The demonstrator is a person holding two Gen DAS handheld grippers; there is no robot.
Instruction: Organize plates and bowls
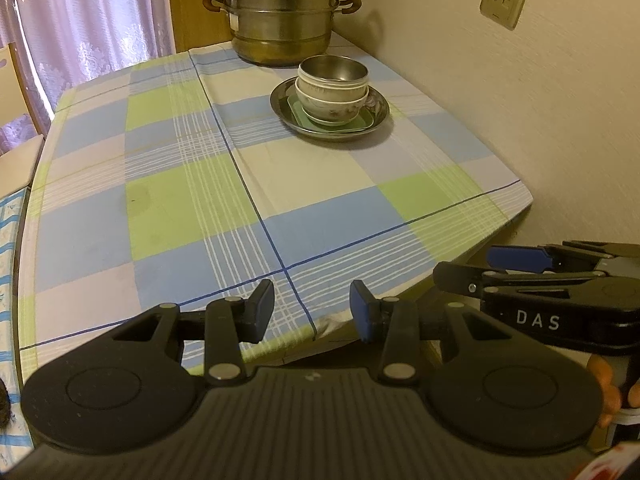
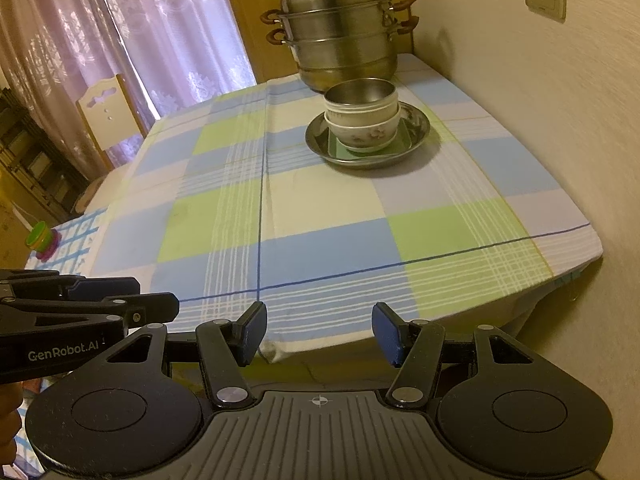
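Nearest the lens, the left gripper hangs just over the near edge of the table, its blue-padded jaws partly apart with nothing between them. Just beside it on the right, the right gripper hovers at the same edge, jaws set somewhat wider and likewise empty. Seen from the side, the left tool's body reads "GenRobot.AI" and the right tool's body reads "DAS".

A checked tablecloth of blue, green and cream squares covers the table, and its near hem drops over the edge right under both grippers. From the near edge to the far half the cloth lies bare, so open room runs across the whole width. On the left the table edge borders a wooden chair and lilac curtains; a small green and pink stacked toy sits lower down on the near left. On the right the table butts against a cream wall bearing a wall socket.

Far right of centre stands the stack: a steel plate holding a green square dish, a floral ceramic bowl, and a steel bowl on top. Behind it, near the far edge, rises a tiered steel steamer pot.
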